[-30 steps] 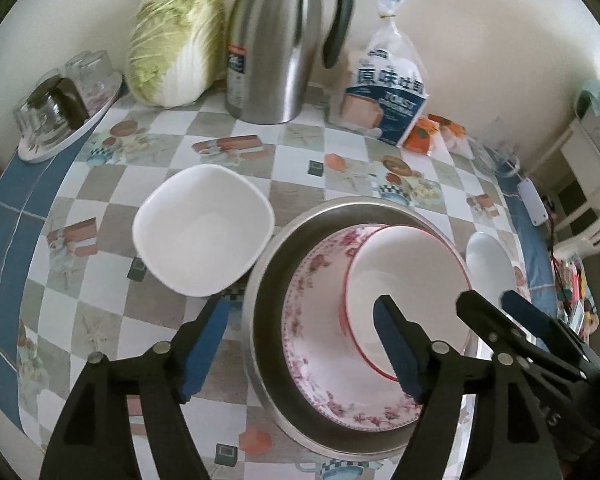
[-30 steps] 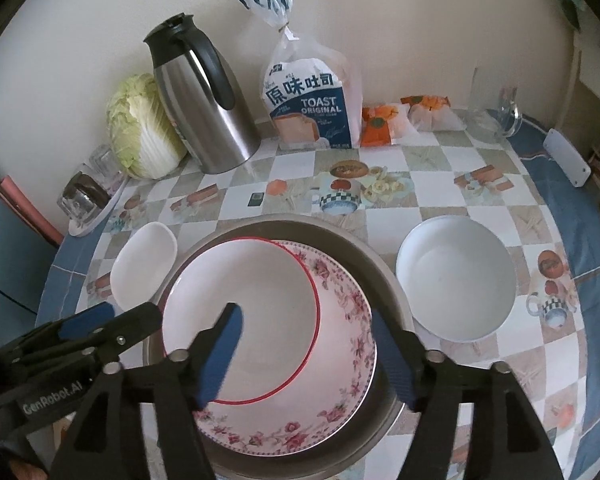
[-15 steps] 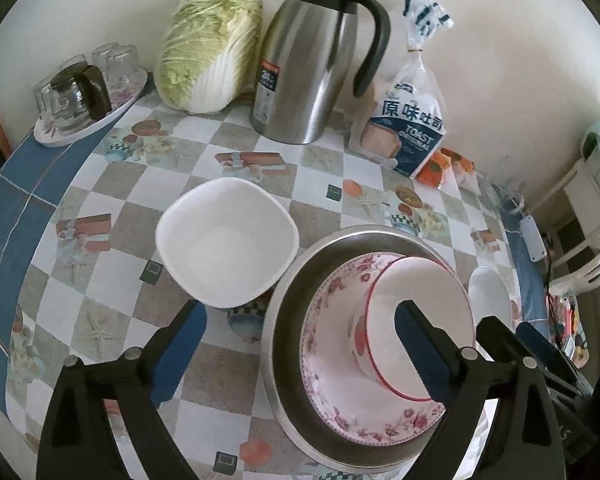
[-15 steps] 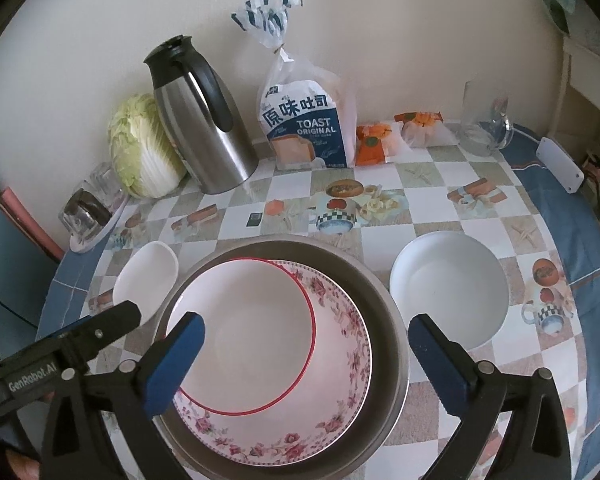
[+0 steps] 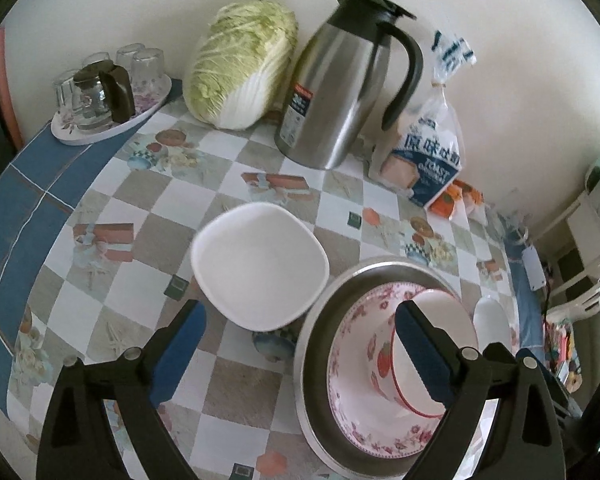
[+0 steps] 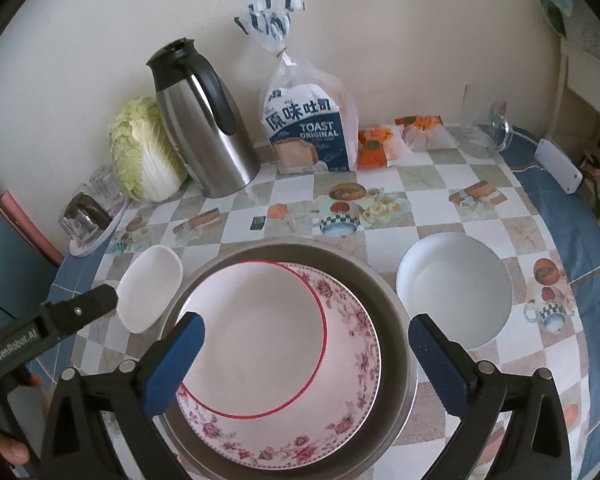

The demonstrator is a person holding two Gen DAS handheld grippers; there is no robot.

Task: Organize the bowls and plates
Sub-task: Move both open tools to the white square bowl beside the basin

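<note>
**Dishes stacked in the steel basin, both tools empty**

A red-rimmed plate [image 6: 256, 336] lies on a floral plate [image 6: 340, 392] inside the steel basin [image 6: 388, 304], near the surface's front edge. A square white bowl [image 5: 260, 266] sits just left, a round white bowl [image 6: 454, 288] just right. The left gripper [image 5: 300, 354] and right gripper [image 6: 306, 364] hover, jaws released wide, grasping nothing. A thermos [image 6: 204, 128] stands by the back edge.

Home dining corner, plainly: round table [image 6: 440, 184] under a checked food-print cloth, napa cabbage [image 5: 240, 64], steel thermos jug [image 6: 204, 120], bag of toast bread [image 6: 312, 128], upturned glasses on a tray [image 5: 112, 124], pale wall [image 6: 400, 20] behind.
</note>
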